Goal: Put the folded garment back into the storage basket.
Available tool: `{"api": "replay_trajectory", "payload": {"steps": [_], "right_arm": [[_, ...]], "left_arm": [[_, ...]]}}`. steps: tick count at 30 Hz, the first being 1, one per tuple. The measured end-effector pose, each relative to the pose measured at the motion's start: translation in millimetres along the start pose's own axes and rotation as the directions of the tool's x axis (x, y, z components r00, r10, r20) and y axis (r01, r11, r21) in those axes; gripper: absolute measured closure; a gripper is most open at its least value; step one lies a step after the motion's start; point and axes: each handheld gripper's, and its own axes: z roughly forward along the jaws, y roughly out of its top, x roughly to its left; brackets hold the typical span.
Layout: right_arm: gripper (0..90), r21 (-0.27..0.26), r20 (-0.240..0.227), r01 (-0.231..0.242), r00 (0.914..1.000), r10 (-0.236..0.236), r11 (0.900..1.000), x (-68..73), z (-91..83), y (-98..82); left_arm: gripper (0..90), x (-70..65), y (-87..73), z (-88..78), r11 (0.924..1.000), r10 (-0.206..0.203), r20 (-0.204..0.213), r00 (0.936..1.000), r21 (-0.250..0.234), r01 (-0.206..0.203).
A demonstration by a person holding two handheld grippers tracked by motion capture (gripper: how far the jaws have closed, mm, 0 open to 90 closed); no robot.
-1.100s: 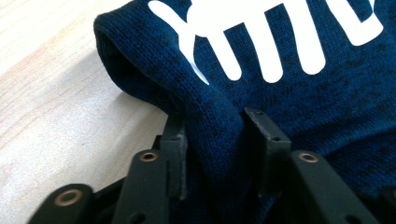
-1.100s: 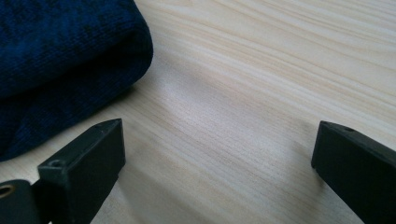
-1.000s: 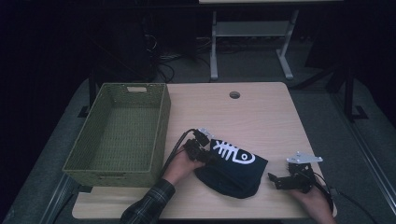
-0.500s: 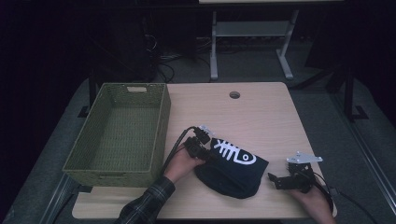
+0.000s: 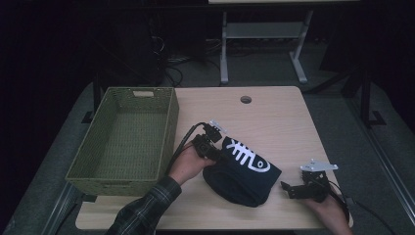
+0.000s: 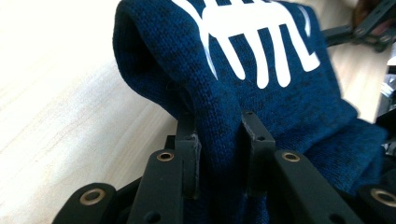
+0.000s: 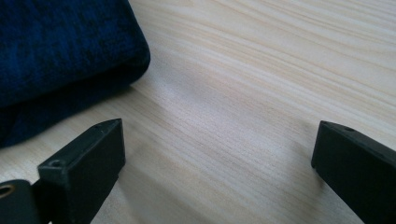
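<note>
Lifted a little since the earlier frame, my left tool (image 5: 211,145) has raised the near-left edge of the dark blue knit garment (image 5: 243,172) off the table (image 5: 274,117), its jaws having just closed further on a thick fold of that cloth. I judge the work barely begun: the garment is gripped, yet most of it rests near the table's front edge, right of the woven green basket (image 5: 125,142), which is empty. My right tool (image 5: 293,188) waits with jaws wide apart, holding nothing, just beside the garment's right end. Soft, nubby knit carries a smooth white fish-skeleton print; the basket is stiff and rectangular, the tabletop pale wood grain.
</note>
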Motion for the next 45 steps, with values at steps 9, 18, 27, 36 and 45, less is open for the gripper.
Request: {"api": "replay_trajectory", "payload": {"steps": [9, 18, 27, 36, 45], "right_arm": [[2.5, -0.001, 0.0, 0.0, 1.0, 0.0, 1.0, 0.0, 0.1, 0.0], [2.5, -0.001, 0.001, 0.0, 1.0, 0.0, 1.0, -0.1, 0.1, 0.0], [2.5, -0.001, 0.0, 0.0, 1.0, 0.0, 1.0, 0.0, 0.1, 0.0], [2.5, -0.001, 0.0, 0.0, 1.0, 0.0, 1.0, 0.0, 0.1, 0.0], [2.5, -0.002, 0.001, 0.0, 1.0, 0.0, 1.0, -0.1, 0.1, 0.0]], "left_arm": [[72.6, -8.9, 12.6, -24.0, 0.9997, 0.013, 0.023, 0.9996, -0.021, -0.013], [72.5, -12.7, 18.5, -43.2, 0.9986, 0.024, 0.051, 0.9984, -0.048, -0.021], [72.5, -9.2, 18.9, -66.6, 0.9976, 0.025, 0.064, 0.9976, -0.067, -0.02], [72.4, -6.7, 18.9, -91.9, 0.9959, 0.013, 0.051, 0.9986, -0.09, -0.008], [72.4, -3.4, 15.1, -117.9, 0.9928, 0.004, 0.035, 0.9994, -0.12, 0.0]]}}
